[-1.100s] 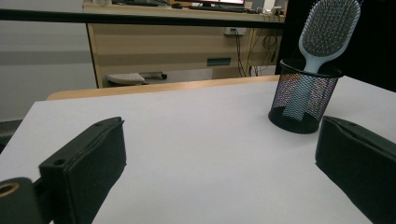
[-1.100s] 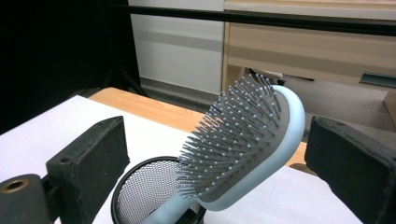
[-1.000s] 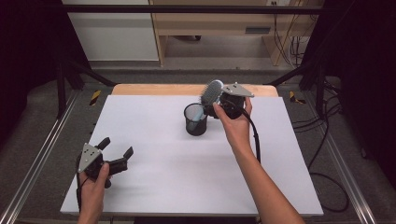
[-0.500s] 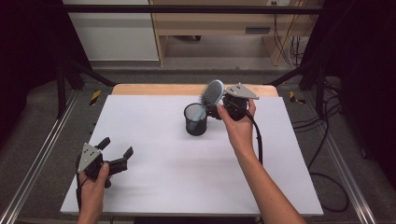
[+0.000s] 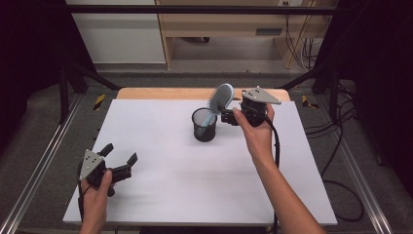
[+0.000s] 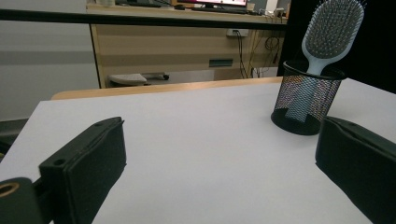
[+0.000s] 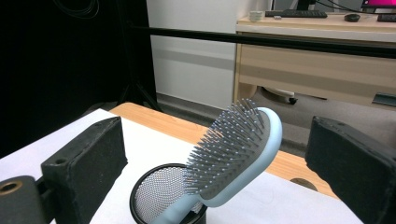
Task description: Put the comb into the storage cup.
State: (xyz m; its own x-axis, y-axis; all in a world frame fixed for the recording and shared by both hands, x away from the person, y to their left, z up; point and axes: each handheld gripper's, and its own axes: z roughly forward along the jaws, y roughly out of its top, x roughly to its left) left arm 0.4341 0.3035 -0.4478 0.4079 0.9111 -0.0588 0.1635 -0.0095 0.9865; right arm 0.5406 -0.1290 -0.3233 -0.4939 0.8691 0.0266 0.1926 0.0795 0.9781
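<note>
A black mesh cup (image 5: 204,125) stands on the white table toward the back middle. A pale blue hairbrush (image 5: 220,99) stands handle-down in it, its bristled head leaning up and to the right. My right gripper (image 5: 227,117) is just right of the cup, open, its jaws on either side of the brush head without touching it. In the right gripper view the brush (image 7: 233,149) rises from the cup (image 7: 159,196) between the wide jaws. My left gripper (image 5: 119,159) rests open near the front left corner. In its own view the cup (image 6: 306,102) and brush (image 6: 329,32) stand far off.
The white table top (image 5: 185,185) has a wooden strip (image 5: 156,93) along its back edge. Metal rails (image 5: 44,161) run along both sides. Cables (image 5: 341,146) lie on the floor at the right, and a wooden desk (image 5: 234,29) stands beyond the table.
My right gripper has drawn slightly right and back from the brush, which stays leaning in the cup. The left gripper has not moved.
</note>
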